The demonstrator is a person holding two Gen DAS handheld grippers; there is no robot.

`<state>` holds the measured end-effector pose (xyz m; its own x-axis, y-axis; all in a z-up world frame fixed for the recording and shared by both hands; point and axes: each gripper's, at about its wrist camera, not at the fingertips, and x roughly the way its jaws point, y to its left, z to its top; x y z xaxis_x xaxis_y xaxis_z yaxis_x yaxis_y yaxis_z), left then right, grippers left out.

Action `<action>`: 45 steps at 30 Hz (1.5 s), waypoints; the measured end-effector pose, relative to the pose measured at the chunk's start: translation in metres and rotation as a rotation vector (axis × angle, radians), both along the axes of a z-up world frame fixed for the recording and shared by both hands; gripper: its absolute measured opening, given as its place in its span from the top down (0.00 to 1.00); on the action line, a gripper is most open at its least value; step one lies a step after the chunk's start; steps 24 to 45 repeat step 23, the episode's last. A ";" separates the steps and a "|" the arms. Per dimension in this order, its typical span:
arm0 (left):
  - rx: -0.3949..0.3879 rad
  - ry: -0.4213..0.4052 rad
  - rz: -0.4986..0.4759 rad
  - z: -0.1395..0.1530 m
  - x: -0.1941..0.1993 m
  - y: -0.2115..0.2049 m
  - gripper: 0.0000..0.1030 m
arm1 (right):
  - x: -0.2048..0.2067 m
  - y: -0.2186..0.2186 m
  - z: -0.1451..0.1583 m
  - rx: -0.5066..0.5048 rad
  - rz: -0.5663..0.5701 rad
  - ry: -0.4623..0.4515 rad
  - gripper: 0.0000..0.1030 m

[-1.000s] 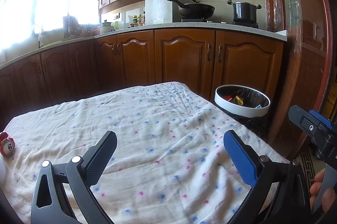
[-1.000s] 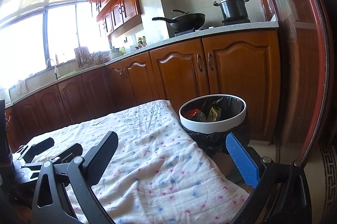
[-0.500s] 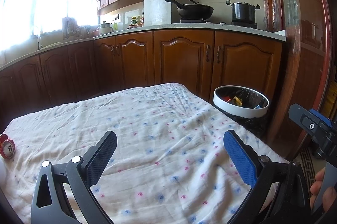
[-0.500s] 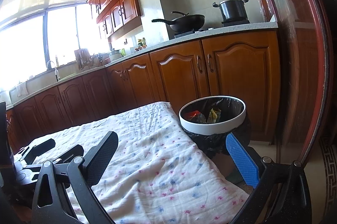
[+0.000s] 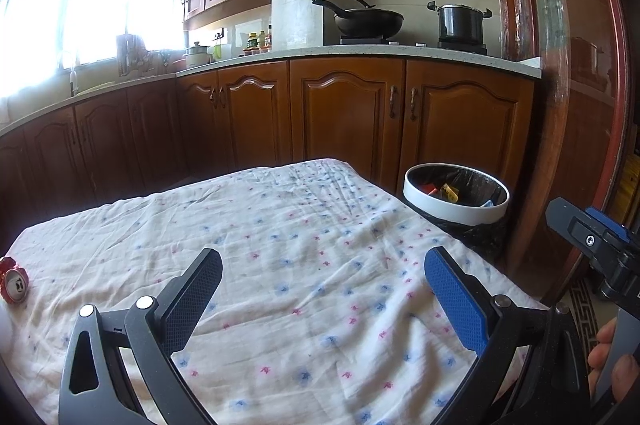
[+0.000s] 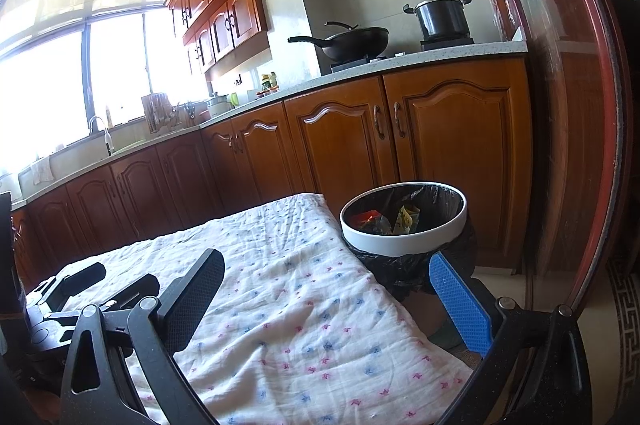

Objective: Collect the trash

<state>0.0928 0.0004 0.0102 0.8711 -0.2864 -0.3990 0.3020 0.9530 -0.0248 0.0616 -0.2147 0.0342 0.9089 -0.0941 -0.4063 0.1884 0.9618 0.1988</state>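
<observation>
Nothing changed in last second: both grippers, left (image 5: 322, 299) and right (image 6: 326, 299), fingers still released, empty; crushed red can (image 5: 14, 285) remains on cloth-covered tabletop (image 5: 320, 225), uncollected.

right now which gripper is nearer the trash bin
Right. The right gripper hangs over the table's edge with the trash bin just past its blue finger. The left gripper sits further back over the tablecloth, with the bin off to its right.
</observation>
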 end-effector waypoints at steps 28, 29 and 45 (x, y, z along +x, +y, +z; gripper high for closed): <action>-0.006 0.028 -0.013 -0.001 0.014 -0.004 0.01 | 0.008 -0.005 -0.004 0.027 0.000 0.012 0.00; -0.006 0.028 -0.013 -0.001 0.014 -0.004 0.01 | 0.008 -0.005 -0.004 0.027 0.000 0.012 0.00; -0.006 0.028 -0.013 -0.001 0.014 -0.004 0.01 | 0.008 -0.005 -0.004 0.027 0.000 0.012 0.00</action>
